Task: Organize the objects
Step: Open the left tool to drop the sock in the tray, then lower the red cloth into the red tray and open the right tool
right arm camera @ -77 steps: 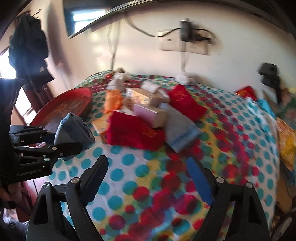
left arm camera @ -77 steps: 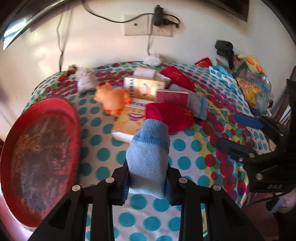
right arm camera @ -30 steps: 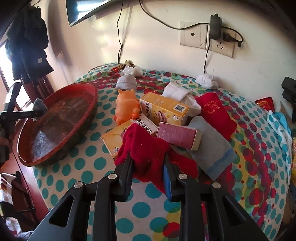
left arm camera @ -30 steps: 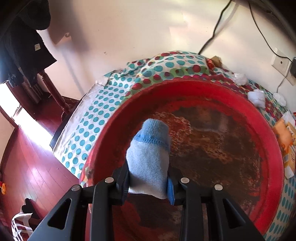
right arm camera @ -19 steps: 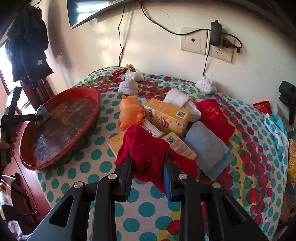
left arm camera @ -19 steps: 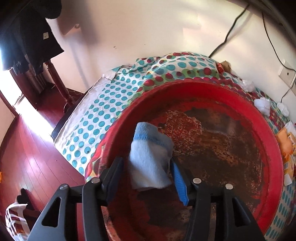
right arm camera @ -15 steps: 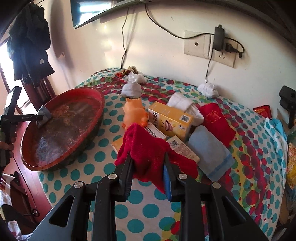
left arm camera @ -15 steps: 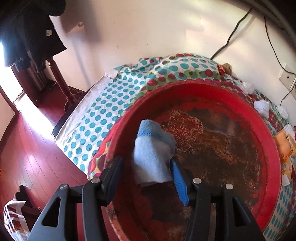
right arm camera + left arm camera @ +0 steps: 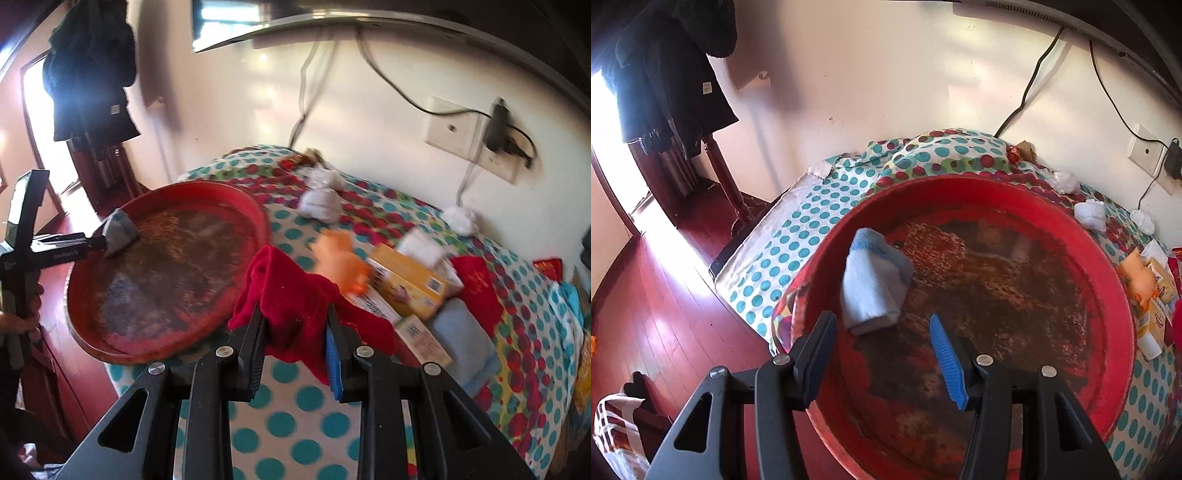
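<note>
A light blue folded cloth lies inside the big red round tray, against its left wall. My left gripper is open and empty just in front of the cloth. In the right wrist view the same cloth and tray show at left. My right gripper is shut on a red cloth and holds it above the polka-dot table near the tray's right rim.
On the polka-dot tablecloth lie an orange pig toy, yellow boxes, a second light blue cloth, a second red cloth and white wads. The wall with sockets is behind. Red wooden floor lies left.
My left gripper opened and let the light blue cloth go into the tray, then drew back a little. My right gripper lifted the red cloth and moved it left toward the tray.
</note>
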`<state>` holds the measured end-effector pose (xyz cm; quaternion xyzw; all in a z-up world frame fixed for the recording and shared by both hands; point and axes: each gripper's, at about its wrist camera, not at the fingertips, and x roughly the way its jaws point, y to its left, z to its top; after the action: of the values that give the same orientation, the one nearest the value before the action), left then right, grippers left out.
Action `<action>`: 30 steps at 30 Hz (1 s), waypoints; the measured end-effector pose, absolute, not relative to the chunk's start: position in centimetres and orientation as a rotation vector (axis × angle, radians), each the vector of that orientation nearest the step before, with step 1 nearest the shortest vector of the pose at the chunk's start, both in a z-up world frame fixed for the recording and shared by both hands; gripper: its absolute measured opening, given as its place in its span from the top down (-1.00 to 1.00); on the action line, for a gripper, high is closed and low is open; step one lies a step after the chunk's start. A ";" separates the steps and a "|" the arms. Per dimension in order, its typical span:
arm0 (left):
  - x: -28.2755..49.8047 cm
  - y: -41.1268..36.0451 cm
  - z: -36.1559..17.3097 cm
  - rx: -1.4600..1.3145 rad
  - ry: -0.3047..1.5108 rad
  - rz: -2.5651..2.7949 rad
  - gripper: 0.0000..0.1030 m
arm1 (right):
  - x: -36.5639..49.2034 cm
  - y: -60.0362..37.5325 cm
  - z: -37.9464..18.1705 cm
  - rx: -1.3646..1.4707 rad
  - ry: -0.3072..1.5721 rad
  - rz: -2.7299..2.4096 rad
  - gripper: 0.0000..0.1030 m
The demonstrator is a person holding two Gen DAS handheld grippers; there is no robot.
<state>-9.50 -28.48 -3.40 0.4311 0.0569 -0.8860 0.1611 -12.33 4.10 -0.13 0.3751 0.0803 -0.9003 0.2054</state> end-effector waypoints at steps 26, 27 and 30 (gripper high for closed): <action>-7.4 -30.0 -3.6 1.228 0.214 -2.529 -0.35 | -18.1 -9.0 -2.0 1.070 0.371 -2.379 0.50; -7.3 -30.1 -3.5 1.226 0.212 -2.529 -0.35 | -18.3 -9.2 -2.2 1.076 0.379 -2.378 0.50; -7.3 -30.1 -3.3 1.221 0.198 -2.526 -0.35 | -19.4 -9.8 -2.8 1.103 0.399 -2.376 0.50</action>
<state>-7.25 -30.08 -3.30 0.4283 0.0694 -0.8859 0.1640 -19.36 -9.79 -2.79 0.4038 0.1462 -0.8697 0.2434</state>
